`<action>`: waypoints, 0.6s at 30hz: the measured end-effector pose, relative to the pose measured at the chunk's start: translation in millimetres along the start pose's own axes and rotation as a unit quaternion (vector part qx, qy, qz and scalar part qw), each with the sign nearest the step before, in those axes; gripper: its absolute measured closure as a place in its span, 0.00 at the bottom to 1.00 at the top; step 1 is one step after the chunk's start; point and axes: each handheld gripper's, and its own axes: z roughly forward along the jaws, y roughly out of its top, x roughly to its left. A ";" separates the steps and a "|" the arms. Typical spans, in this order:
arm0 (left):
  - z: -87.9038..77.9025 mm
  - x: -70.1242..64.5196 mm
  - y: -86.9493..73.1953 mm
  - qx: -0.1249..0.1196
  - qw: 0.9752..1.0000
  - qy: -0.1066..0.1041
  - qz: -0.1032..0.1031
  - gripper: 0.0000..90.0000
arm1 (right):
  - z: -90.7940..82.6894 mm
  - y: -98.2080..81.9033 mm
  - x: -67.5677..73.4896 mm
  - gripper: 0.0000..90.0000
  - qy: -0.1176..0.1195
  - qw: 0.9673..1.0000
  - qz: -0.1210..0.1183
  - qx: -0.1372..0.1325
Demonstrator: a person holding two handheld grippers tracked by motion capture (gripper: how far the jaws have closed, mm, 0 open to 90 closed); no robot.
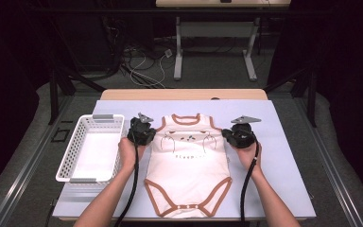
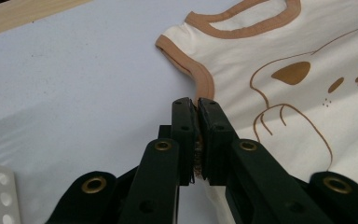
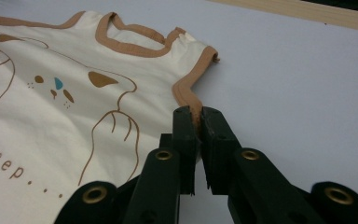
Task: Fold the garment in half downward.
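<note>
High view: two tools, left (image 1: 147, 135) and right (image 1: 228, 134), each apparently pinching one bodysuit (image 1: 189, 165) armhole

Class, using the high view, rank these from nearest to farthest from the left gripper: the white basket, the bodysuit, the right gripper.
1. bodysuit: held at its armhole edge by the left gripper.
2. white basket: just to its left.
3. right gripper: across the bodysuit, on its far side.

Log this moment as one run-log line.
left gripper: shut on bodysuit armhole trim | right gripper: shut on opposite armhole trim | basket: left of bodysuit
</note>
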 end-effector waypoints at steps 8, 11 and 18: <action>-13.7 -5.6 -7.2 -0.006 1.000 -0.006 -0.001 0.95 | -18.0 -0.6 5.8 0.94 0.009 1.000 -0.018 -0.008; -20.5 -7.8 -10.5 -0.013 1.000 -0.011 0.001 0.95 | -24.8 -2.9 9.1 0.94 0.016 1.000 -0.019 -0.005; -33.6 -16.4 -20.9 -0.007 1.000 -0.017 0.004 0.95 | -37.8 -11.0 16.2 0.94 0.028 0.999 -0.044 0.008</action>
